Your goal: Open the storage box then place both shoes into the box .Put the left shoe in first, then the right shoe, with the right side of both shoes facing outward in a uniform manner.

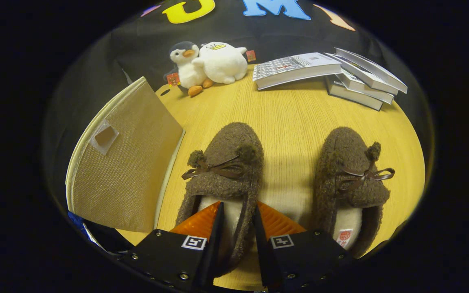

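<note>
Storage box (126, 162): beige fabric, at the left of the bench (291, 110), beside the left shoe; its broad woven panel faces the camera and leans, with a small tab patch on the upper part. Cannot tell whether it is open.
Left shoe (222, 171): brown fuzzy slipper with a ribbon bow and two pom-poms, just right of the box; long axis runs away from the fingers, toe pointing toward the far side of the bench, heel nearest the camera.
Gripper (236, 228): fingers set narrow, one inside the shoe opening on the pale lining, the other outside, with the right side wall of the left shoe's collar between them; they appear clamped on it.
Right shoe (350, 179): same kind, well apart to the right, roughly parallel, toe also pointing away; label visible on the insole.
Plush toys (208, 65): penguin and white bird, far side, touching.
Books (332, 75): loose stack, far right of the bench.
</note>
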Available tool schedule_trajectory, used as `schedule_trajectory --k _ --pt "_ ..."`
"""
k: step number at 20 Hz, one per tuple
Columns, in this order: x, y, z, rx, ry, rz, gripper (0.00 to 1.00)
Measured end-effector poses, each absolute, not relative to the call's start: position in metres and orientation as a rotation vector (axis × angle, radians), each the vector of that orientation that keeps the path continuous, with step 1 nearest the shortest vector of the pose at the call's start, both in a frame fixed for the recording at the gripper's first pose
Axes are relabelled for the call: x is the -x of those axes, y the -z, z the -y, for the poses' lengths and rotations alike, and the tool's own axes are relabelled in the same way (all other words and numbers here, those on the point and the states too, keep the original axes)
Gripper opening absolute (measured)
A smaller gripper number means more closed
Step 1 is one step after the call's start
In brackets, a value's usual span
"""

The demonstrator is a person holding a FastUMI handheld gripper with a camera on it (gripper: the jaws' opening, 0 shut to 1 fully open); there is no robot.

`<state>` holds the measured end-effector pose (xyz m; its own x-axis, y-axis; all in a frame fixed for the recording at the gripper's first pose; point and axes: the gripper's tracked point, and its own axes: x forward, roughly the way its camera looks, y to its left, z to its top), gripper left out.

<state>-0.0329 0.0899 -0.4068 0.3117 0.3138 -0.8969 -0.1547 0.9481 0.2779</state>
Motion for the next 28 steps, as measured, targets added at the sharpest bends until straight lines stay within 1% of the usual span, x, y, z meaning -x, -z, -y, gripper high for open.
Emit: schedule_trajectory --k 1,2,3,14,24,28 --pt "0.030 0.404 -0.082 -0.146 -0.271 -1.208 0.43" --pt "0.028 0.398 -0.080 -0.202 -0.236 -1.208 0.24" --pt "0.029 0.407 -0.086 -0.240 -0.223 -1.224 0.05" --pt "0.012 0.358 -0.095 -0.464 -0.180 -1.177 0.05" --pt "-0.023 0.262 -0.125 -0.591 -0.218 -1.070 0.05" --pt "-0.034 0.231 -0.153 -0.622 -0.258 -1.042 0.05"
